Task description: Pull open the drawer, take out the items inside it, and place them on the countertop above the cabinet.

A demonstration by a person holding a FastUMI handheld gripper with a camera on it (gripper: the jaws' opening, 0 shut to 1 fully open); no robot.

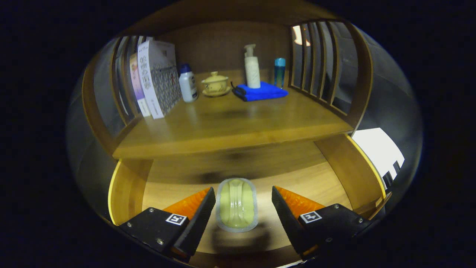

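- Wooden cabinet fills the frame: the countertop (230, 123) runs across the middle and the drawer (346, 175) stands pulled open beneath it, in the lower half.
- Your target, a pale green sealed packet (237, 204), lies flat on the drawer floor at bottom centre, lengthwise between the fingers.
- Your gripper (243, 208) is spread wide, one finger on each side of the packet; neither finger touches it, so nothing is held.
- I judge the grasp comes next: the packet looks thin and flat, so closing too high could slide it or pinch only its edge.
- Lifting straight up risks knocking the countertop's front edge, which overhangs the back of the drawer just beyond the packet.
- At the upper centre of the frame, the countertop's rear holds a blue folded cloth (260, 92) with a pump bottle (252, 69) on it, a lidded cup (215, 83), a white bottle (187, 83) and a blue bottle (279, 72); boxes (158, 80) stand at upper left.
- Set down on the bare front area, or you may topple those bottles.
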